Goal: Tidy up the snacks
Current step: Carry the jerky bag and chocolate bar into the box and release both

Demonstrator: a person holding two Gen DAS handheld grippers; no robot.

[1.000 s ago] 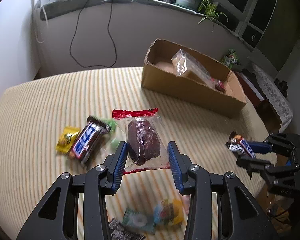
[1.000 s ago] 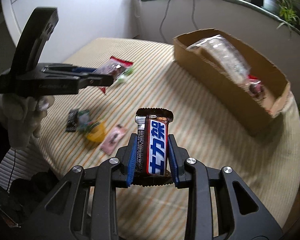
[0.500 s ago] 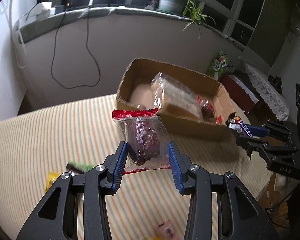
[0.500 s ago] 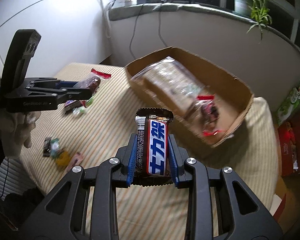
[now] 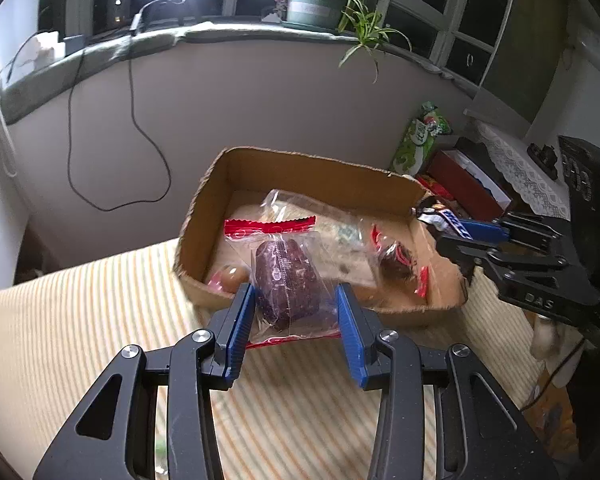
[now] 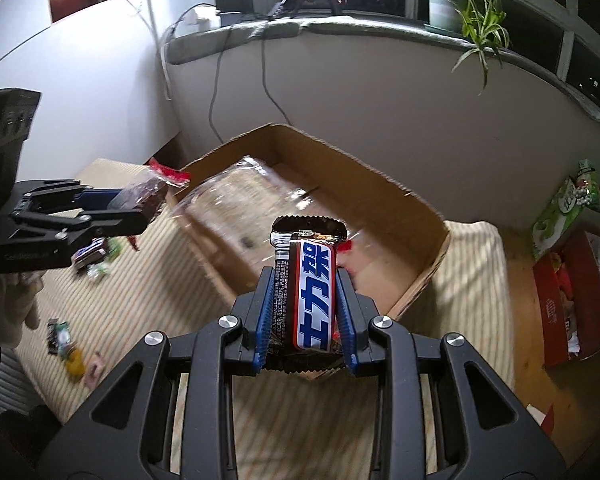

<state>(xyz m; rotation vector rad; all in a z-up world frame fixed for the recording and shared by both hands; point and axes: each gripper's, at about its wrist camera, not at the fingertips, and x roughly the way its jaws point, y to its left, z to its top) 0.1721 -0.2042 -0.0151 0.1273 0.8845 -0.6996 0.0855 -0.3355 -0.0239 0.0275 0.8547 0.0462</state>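
Striped beige worktop lies below: the left hand-held gripper clamps a clear red-edged packet with a dark cake, the right hand-held gripper pinches a brown-and-blue chocolate bar, both by the open cardboard box.

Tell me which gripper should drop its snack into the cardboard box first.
Probably the right gripper: its chocolate bar already seems to hang over the cardboard box at its near rim. The left gripper, clamping the clear-wrapped dark pastry, looks short of the near wall.
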